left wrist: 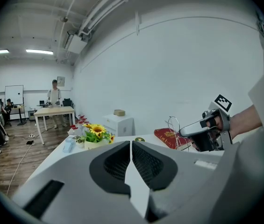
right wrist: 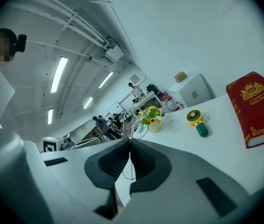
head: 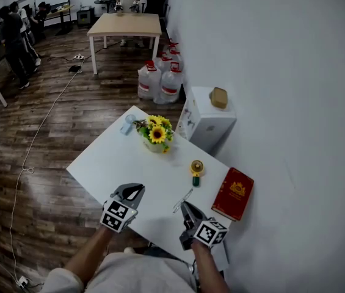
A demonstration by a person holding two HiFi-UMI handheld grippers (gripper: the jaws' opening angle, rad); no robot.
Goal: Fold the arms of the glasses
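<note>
Thin wire-framed glasses (head: 183, 199) hang just above the white table (head: 111, 157), near its front edge. My right gripper (head: 185, 206) is shut on them. In the right gripper view the wire frame (right wrist: 132, 125) rises out from between the closed jaws of my right gripper (right wrist: 130, 140). In the left gripper view the glasses (left wrist: 173, 128) stick up from the tip of the right gripper (left wrist: 186, 131), in front of the red book. My left gripper (head: 134, 190) hovers to the left of the glasses, apart from them. The left gripper (left wrist: 131, 143) is shut with nothing in it.
On the table stand a pot of sunflowers (head: 155, 134), a yellow and green hand fan (head: 196, 171), a red book (head: 234, 193) at the right edge and a pale blue item (head: 127, 124) at the far corner. A white cabinet (head: 212, 118) and water jugs (head: 160, 78) stand beyond, along the wall.
</note>
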